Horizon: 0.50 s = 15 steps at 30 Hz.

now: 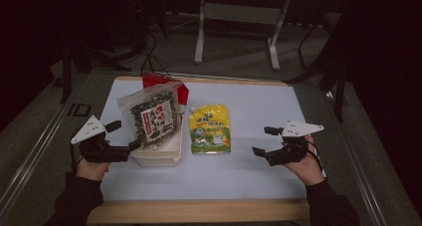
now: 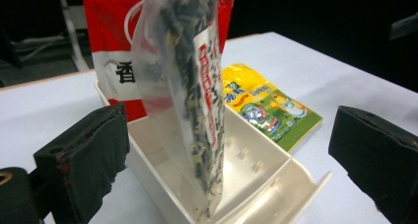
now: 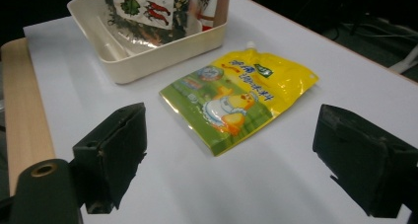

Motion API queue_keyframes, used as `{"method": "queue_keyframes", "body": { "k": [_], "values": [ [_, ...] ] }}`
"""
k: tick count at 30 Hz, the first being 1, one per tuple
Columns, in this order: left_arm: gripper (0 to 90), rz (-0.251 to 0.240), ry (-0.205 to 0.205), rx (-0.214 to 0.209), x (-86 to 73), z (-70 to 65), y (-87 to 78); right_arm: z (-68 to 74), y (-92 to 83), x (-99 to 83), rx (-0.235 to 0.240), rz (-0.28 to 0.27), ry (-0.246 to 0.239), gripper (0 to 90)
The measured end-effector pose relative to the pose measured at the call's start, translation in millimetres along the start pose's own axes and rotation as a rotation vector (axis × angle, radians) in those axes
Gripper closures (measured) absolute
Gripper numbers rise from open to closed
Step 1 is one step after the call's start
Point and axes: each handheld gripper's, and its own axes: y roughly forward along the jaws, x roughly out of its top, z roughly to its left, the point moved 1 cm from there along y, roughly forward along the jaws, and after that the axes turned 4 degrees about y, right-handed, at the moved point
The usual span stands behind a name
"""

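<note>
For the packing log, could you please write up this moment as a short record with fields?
Surface: white table top
Container: cream tray, left of centre
In tray: clear seaweed snack bag standing upright, red bag behind it
Beside tray: yellow-green spouted pouch, lying flat on the table, apart from the tray
Left gripper: open, jaws on either side of the clear bag's lower edge, not pressing it
Right gripper: open, empty, pointing toward the pouch

The clear seaweed bag [image 1: 152,117] showed dark green flakes and a red-and-white label; the tray [image 1: 158,158] was cream — the spouted pouch [image 1: 211,129] yellow and green, the bag behind [image 1: 171,85] red.
</note>
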Motion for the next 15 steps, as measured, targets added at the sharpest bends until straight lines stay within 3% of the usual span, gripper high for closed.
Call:
{"method": "queue_keyframes", "body": {
  "k": [4, 6, 10, 15],
  "values": [
    [2.5, -0.007, 0.012, -0.001, -0.8, -14.7, -7.6, -1.9, 3.5, -0.4, 0.002, 0.011, -0.008, 16.2],
    [2.5, -0.001, 0.041, 0.023, -2.3, -25.6, -10.1, -2.3, 4.7, -0.2, -0.001, 0.012, -0.011, 17.1],
    [2.0, -0.008, 0.062, -0.006, -8.5, -47.6, -10.3, -4.5, 15.5, 1.9, -0.009, 0.033, -0.034, 21.2],
    [1.2, -0.004, 0.080, -0.019, -17.2, -63.6, -6.2, -11.9, 33.3, 4.0, -0.015, 0.063, -0.034, 22.7]
  ]
}}
